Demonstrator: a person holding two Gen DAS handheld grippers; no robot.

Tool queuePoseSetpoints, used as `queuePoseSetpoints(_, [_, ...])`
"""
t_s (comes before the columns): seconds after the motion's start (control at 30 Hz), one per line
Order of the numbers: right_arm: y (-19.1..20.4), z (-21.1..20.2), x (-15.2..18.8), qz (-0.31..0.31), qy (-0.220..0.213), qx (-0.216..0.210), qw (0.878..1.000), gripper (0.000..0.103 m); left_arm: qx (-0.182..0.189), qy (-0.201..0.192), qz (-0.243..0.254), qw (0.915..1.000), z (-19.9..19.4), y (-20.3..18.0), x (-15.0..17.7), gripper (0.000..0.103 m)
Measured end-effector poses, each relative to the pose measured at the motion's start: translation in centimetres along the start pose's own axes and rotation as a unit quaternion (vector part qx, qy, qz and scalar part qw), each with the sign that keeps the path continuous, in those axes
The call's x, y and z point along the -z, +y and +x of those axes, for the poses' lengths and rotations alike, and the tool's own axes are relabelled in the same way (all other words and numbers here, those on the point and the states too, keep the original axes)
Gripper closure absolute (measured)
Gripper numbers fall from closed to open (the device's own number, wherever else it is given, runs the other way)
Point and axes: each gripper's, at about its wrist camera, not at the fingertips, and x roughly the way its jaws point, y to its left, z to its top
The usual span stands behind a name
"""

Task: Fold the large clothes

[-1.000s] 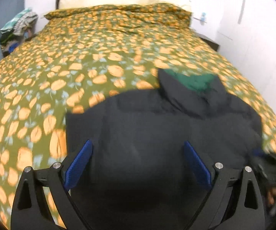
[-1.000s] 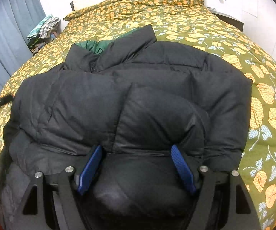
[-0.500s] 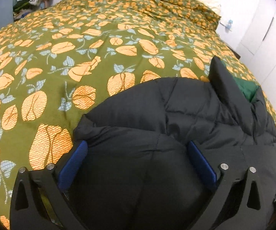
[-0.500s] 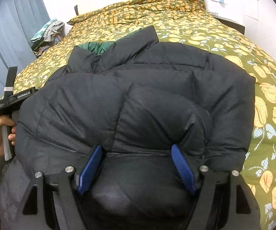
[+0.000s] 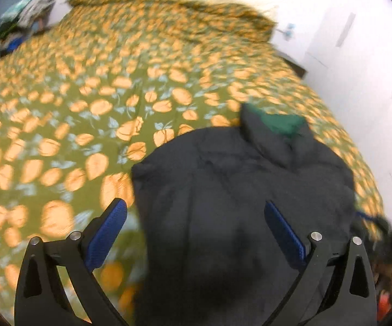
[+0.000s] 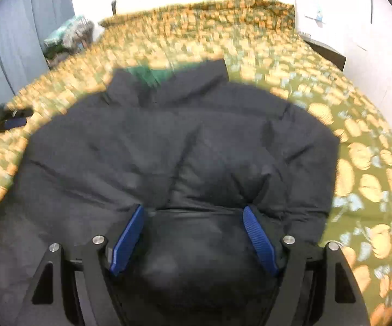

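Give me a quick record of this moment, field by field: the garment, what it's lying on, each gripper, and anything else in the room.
garment: black quilted puffer jacket with green lining showing at the collar, lying spread out
surface: bed with olive bedspread printed with orange flowers
left gripper: jaws wide apart, over the jacket's edge, one blue pad above the bedspread
right gripper: jaws apart, jacket fabric bulging between them; grip unclear
background: pile of clothes beside the bed's far corner, grey curtain
image quality: motion blur in both views
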Motion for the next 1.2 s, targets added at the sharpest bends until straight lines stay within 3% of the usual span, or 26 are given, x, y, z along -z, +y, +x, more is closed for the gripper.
queuePoseSetpoints(0.13, [0.4, -5.2, 0.7, 0.019, -0.002, -0.022, 1.000, 0.026, -0.004, 0.018, 0.035, 0.9992, -4.5, -0.9, 5.3, 0.002])
queuePoseSetpoints(0.23, [1.1, -8.1, 3.3, 0.028, 0.019, -0.041, 0.999, 0.026, 0.011, 0.049, 0.049, 0.9975, -4.5, -2.5, 10.8, 0.002])
queuePoseSetpoints(0.37, [2.7, -9.0, 7.3, 0.032, 0.062, -0.053, 0.996, 0.026, 0.004, 0.125, 0.067, 0.9899, -2.0, -5.3, 16.7, 0.002])
queuePoseSetpoints(0.47, [4.3, -9.8, 10.6, 0.033, 0.097, -0.070, 0.992, 0.026, 0.003, 0.134, 0.096, 0.9864, -3.2, -7.4, 20.0, 0.002])
queuePoseSetpoints(0.6, [5.3, -10.6, 14.4, 0.026, 0.142, -0.066, 0.987, 0.026, -0.029, 0.149, 0.138, 0.9787, -5.8, -8.9, 23.2, 0.002])
queuePoseSetpoints(0.7, [5.9, -10.5, 17.4, 0.019, 0.170, -0.055, 0.984, 0.026, -0.045, 0.147, 0.157, 0.9756, -6.8, -8.9, 24.0, 0.002])
queuePoseSetpoints(0.8, [5.8, -11.0, 18.6, 0.018, 0.149, -0.049, 0.987, 0.026, -0.046, 0.157, 0.146, 0.9756, -7.4, -8.6, 24.1, 0.002])
queuePoseSetpoints(0.97, [4.9, -10.8, 18.6, 0.049, 0.144, -0.053, 0.987, 0.026, -0.045, 0.169, 0.129, 0.9762, -7.1, -8.4, 23.9, 0.002])
queuePoseSetpoints(1.2, [5.4, -10.4, 18.7, 0.046, 0.150, -0.039, 0.987, 0.025, -0.051, 0.162, 0.117, 0.9786, -7.5, -8.2, 24.4, 0.002])
